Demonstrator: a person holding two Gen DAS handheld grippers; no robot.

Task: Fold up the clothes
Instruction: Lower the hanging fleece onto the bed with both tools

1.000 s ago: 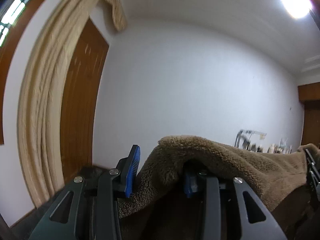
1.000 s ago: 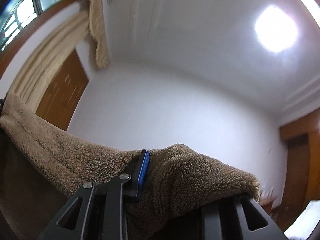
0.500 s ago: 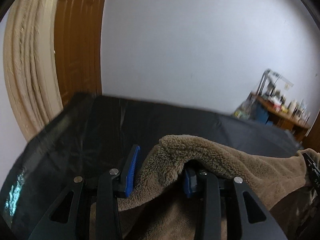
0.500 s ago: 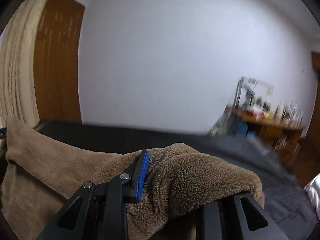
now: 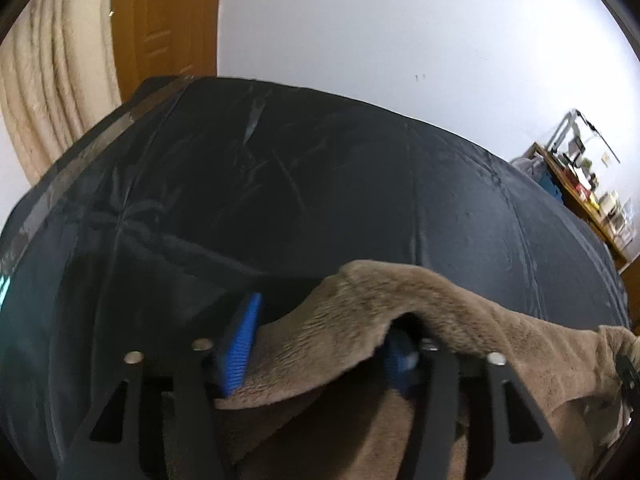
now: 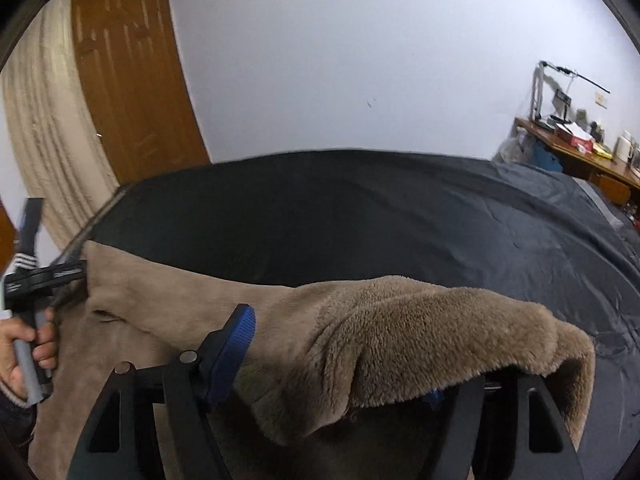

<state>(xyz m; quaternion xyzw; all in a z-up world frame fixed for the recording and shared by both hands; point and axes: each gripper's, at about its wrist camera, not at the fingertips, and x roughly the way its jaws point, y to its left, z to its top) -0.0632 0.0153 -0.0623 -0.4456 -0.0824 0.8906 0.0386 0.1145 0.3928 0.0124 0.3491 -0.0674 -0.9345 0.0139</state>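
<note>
— Over the black bedsheet (image 6: 360, 208), where is the brown fleece garment (image 6: 420, 336)?
— Stretched between 2 grippers, above the bed.
— The left gripper (image 5: 320, 340)?
— Fleece is draped over its blue pads (image 5: 242, 336); the grip cannot be told.
— The right gripper (image 6: 340, 360)?
— Likewise covered; a hand (image 6: 24, 344) holds the other tool's handle.

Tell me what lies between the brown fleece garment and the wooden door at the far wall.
In the right wrist view, only the black bedcover lies between the fleece garment and the wooden door; that stretch is bare.
</note>
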